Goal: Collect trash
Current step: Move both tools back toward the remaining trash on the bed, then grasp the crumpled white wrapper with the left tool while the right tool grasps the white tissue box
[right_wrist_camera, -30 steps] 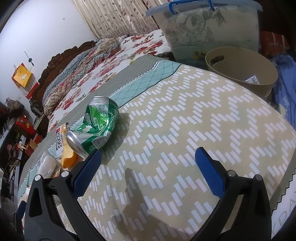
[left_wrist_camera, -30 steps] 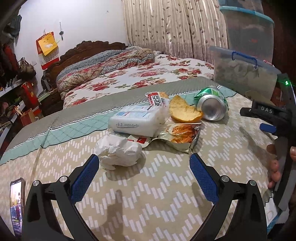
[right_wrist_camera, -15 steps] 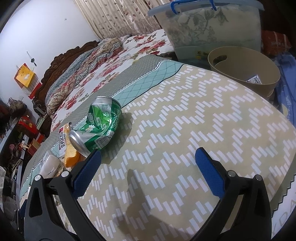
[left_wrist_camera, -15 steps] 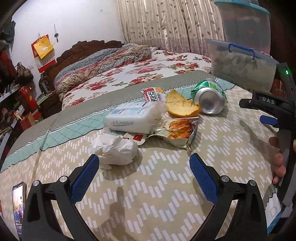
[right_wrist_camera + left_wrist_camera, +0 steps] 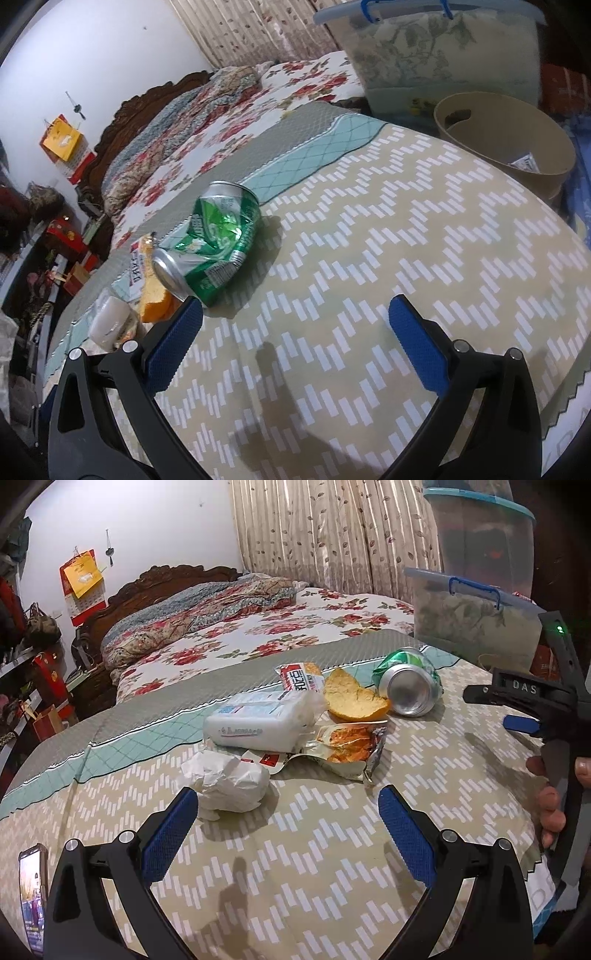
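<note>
While both tongs (image 5: 286, 825) (image 5: 295, 325) gape wide and empty, the right should straddle the crushed can (image 5: 214, 243) at centre-left before squeezing.

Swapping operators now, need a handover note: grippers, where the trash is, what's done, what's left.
Left gripper: open, empty, above the cloth just short of the crumpled paper wad.
Right gripper: open, empty, its left finger near the crushed green can.
Trash still on the table: wad, white tissue pack, opened snack wrapper, red-and-white packet, orange peel, can.
Tan bin sits past the table's far edge; one scrap is visible inside.
Done: nothing is gripped yet.
Left: everything on the table goes to the bin.
</note>
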